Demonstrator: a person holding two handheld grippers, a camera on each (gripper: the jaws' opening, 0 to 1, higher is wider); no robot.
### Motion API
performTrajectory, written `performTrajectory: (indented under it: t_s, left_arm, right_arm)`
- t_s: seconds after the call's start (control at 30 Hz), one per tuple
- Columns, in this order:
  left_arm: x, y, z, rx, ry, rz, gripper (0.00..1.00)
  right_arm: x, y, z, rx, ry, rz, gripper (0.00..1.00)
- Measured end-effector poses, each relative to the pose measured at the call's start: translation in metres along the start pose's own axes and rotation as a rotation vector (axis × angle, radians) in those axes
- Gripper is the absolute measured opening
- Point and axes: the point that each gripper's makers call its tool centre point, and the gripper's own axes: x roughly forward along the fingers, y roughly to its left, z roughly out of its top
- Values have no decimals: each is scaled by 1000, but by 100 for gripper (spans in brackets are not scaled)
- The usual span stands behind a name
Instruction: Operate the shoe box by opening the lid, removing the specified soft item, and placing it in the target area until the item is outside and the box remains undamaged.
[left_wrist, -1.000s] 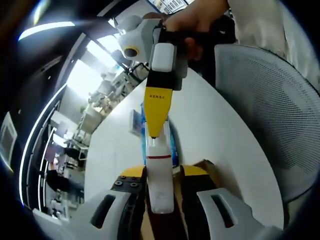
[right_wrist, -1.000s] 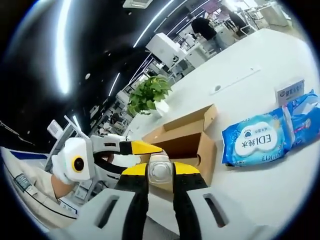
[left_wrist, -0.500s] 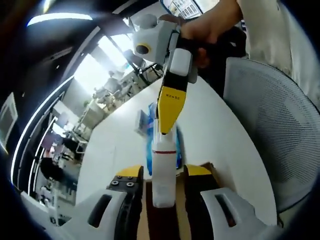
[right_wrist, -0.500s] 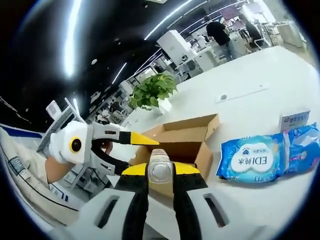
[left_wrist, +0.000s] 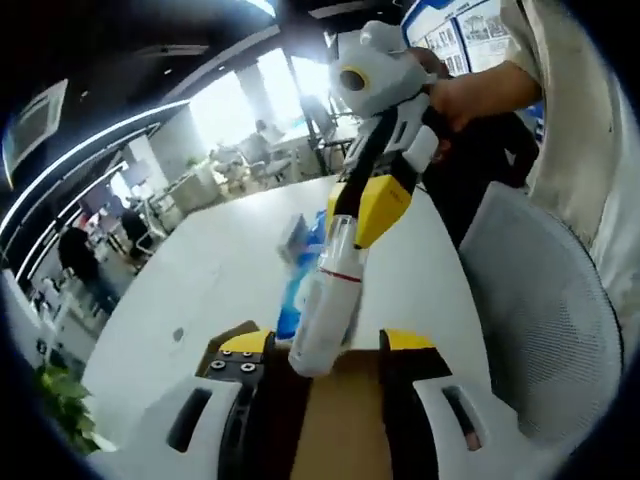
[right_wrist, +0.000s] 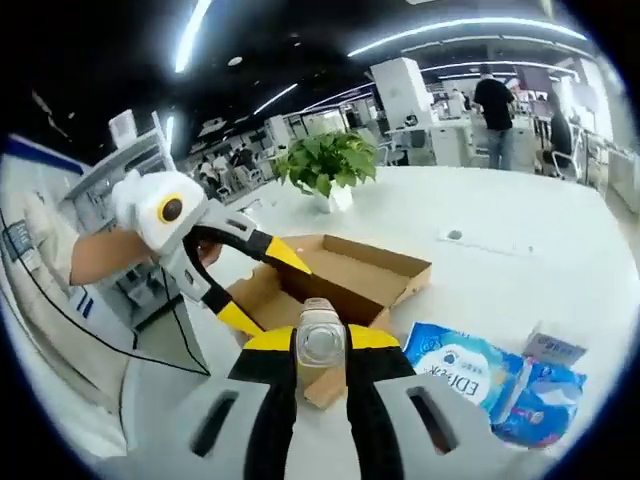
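Right hand-held gripper (right_wrist: 321, 345) clamps a white bottle (right_wrist: 319, 343) before the open shoe box (right_wrist: 345, 275).

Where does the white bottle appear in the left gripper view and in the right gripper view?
Left gripper view: the white bottle stands centre, held by the right gripper.
Right gripper view: bottle end-on, low centre, between own jaws.
Shared landmark: the open cardboard box.
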Motion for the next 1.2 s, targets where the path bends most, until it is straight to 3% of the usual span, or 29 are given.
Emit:
performTrajectory:
  t_s: [0.13, 0.27, 0.5, 0.83, 1.2]
  left_arm:
    - [-6, 6, 2, -50, -42, 25, 43]
    - [-14, 9, 4, -149, -82, 49, 49]
    - [-32, 16, 3, -226, -132, 110, 57]
    - [-53, 20, -12, -301, -130, 185, 69]
    - [-80, 24, -28, -353, -145, 260, 73]
  right_arm:
    - [-3, -1, 4, -99, 41, 15, 14]
    - [-5, -6, 4, -216, 105, 25, 14]
    - [-10, -17, 9, -336, 182, 52, 14]
    - [-12, -39, 16, -491, 267, 71, 14]
    - [-2, -70, 24, -641, 348, 92, 14]
